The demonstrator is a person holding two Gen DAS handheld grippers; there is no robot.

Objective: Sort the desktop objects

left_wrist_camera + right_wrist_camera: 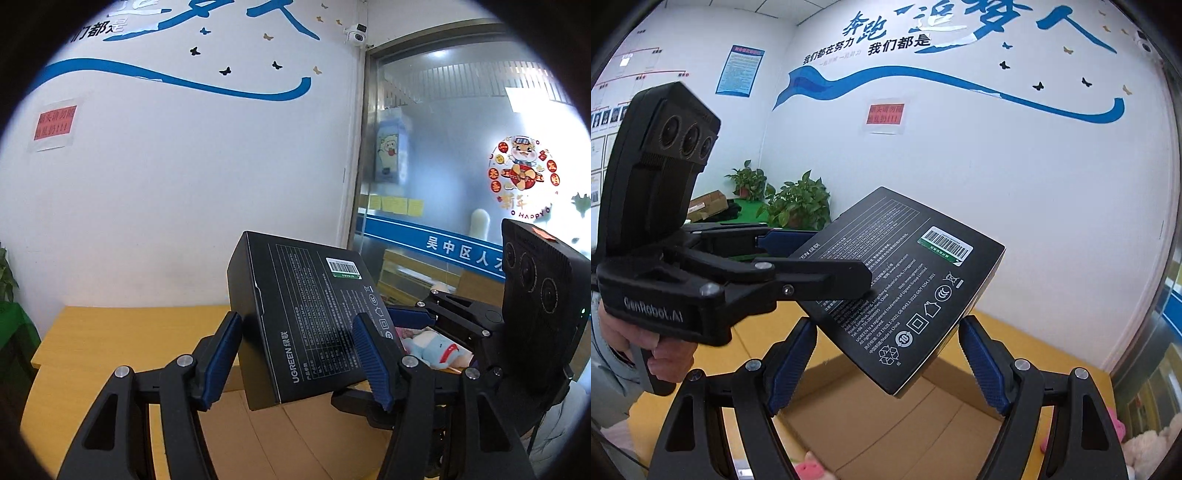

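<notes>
A: Where's the black UGREEN box (310,321) relative to the tools?

B: Up in the air, straight ahead of both and caught between them. Printed back face up, tilted. The open cardboard carton (886,421) sits directly below it on the desk (1045,343).

A: Left tool (303,354) state?

B: Jaws partly open, blue pads (369,358) clamped on the box's two side faces near its lower end. Firm hold, as far as I can see.

A: Right tool (886,365)?

B: Jaws wider. The box corner sits between its pads (982,365), and the right one looks to be touching the edge. The left pad seems just clear. Can't tell whether it's really bearing on the box.

A: So who's nearer?

B: Both are at the box. The left carries it across the short width, the right meets the near corner from the other side. Box long axis runs away from the left tool, angled upward.

A: Next?

B: Likely lower it into the carton. The tilt needs levelling first, else a corner catches the flap.
</notes>
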